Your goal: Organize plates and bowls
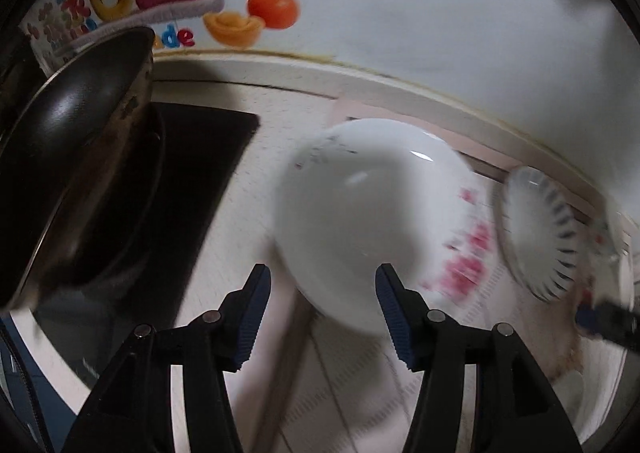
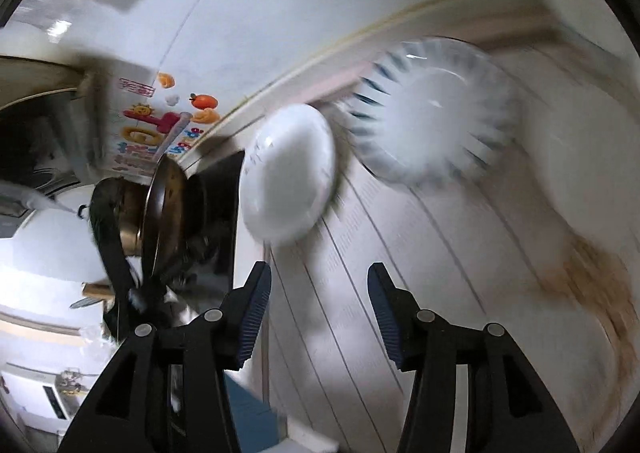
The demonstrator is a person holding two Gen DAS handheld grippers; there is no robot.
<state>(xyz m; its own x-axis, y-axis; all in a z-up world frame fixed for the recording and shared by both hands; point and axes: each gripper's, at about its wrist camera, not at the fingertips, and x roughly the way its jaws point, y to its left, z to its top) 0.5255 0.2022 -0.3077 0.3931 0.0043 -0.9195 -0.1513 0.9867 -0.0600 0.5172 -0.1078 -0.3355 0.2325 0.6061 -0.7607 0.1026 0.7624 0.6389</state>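
Two dishes rest side by side on the table (image 2: pixel 400 293): a plain white bowl (image 1: pixel 360 213) nearest the stove and a plate with dark rim strokes (image 2: pixel 436 113) beside it, near the wall. Both the left hand-held gripper (image 1: pixel 322 293) and the right hand-held gripper (image 2: pixel 318 289) are spread and empty. A dark pan (image 1: pixel 76 157) sits on the stove, apart from the dishes, which look set out for sorting.

The left gripper (image 1: pixel 322 277) points steeply down, its two black fingers with blue ribbed pads (image 1: pixel 252 317) standing apart with nothing pressed between them. The right gripper (image 2: pixel 318 275) is angled downward too, less steeply, its jaws parted about as wide and likewise gripping nothing. Its tip also shows at the right edge of the left wrist view, blurred
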